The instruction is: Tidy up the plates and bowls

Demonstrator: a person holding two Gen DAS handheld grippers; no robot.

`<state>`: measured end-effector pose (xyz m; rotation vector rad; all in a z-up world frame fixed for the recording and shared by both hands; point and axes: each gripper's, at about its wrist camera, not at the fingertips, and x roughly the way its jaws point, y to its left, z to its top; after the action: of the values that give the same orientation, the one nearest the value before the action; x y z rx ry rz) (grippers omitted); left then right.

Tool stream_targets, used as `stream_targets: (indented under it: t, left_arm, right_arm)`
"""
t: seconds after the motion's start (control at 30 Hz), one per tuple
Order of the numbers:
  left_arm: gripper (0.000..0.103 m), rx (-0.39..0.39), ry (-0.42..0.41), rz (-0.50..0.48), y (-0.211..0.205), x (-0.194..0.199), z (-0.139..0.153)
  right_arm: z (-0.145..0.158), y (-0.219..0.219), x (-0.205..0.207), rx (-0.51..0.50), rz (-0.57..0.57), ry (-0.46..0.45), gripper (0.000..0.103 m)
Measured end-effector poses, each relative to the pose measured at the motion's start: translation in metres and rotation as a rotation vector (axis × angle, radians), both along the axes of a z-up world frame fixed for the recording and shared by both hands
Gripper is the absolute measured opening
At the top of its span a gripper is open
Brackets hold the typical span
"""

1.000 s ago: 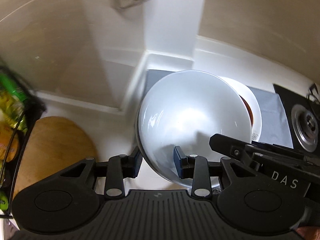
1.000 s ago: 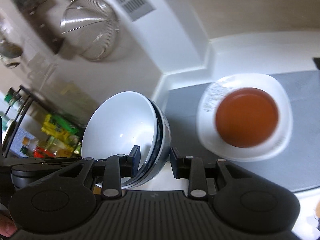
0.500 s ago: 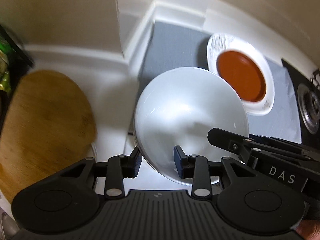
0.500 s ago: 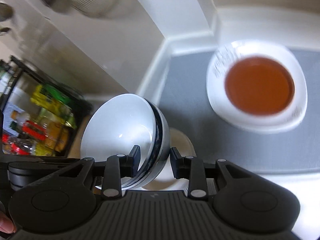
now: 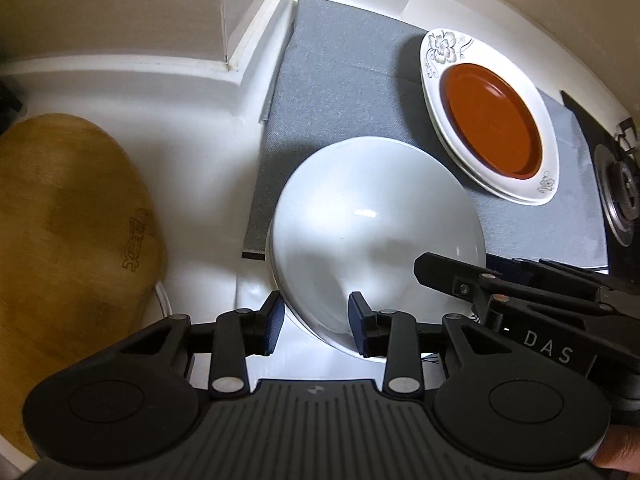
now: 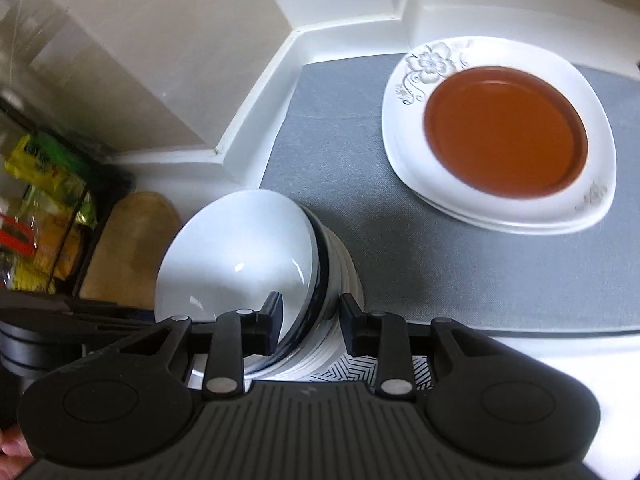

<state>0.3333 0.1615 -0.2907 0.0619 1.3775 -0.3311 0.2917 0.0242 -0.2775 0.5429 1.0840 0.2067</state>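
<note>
A stack of nested white bowls (image 5: 372, 236) with a dark rim band (image 6: 256, 256) is held between both grippers above the near left corner of a grey mat (image 5: 344, 88). My left gripper (image 5: 316, 322) is shut on the stack's near rim. My right gripper (image 6: 310, 320) is shut on the opposite rim. A brown plate (image 5: 490, 120) lies on white flowered plates (image 5: 440, 46) at the mat's far right; it shows in the right wrist view (image 6: 504, 132) on the white plates (image 6: 432, 64).
A wooden cutting board (image 5: 68, 232) lies left on the white counter. A white wall corner (image 6: 224, 40) stands behind the mat (image 6: 400, 248). A rack with yellow packets (image 6: 44, 216) is far left. A stove burner (image 5: 618, 196) is at the right edge.
Both grippers have carried the bowl stack downward and toward the grey mat. The views have tilted down, so the hanging strainer is out of sight and the plates show in full.
</note>
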Motion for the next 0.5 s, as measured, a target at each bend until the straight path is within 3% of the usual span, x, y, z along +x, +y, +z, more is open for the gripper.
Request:
stream_targets:
  t: [0.1, 0.23, 0.33, 0.43, 0.5]
  left_arm:
    - [0.038, -0.055, -0.004, 0.011, 0.012, 0.002, 0.007]
    - [0.042, -0.042, -0.139, -0.014, 0.025, 0.002, 0.028]
    - [0.041, -0.102, -0.156, -0.033, 0.03, 0.012, 0.025]
    - [0.021, -0.129, -0.136, -0.036, 0.029, 0.022, 0.013]
    - [0.013, -0.134, -0.148, -0.022, 0.029, 0.026, 0.009]
  right_arm:
    - [0.004, -0.005, -0.005, 0.028, -0.017, -0.007, 0.039]
    - [0.022, -0.013, -0.012, 0.031, -0.006, -0.1, 0.04]
    - [0.027, -0.018, -0.008, 0.019, -0.003, -0.122, 0.04]
    - [0.022, -0.022, 0.0, 0.026, -0.014, -0.109, 0.038]
    - [0.018, -0.024, 0.003, 0.035, -0.028, -0.107, 0.031]
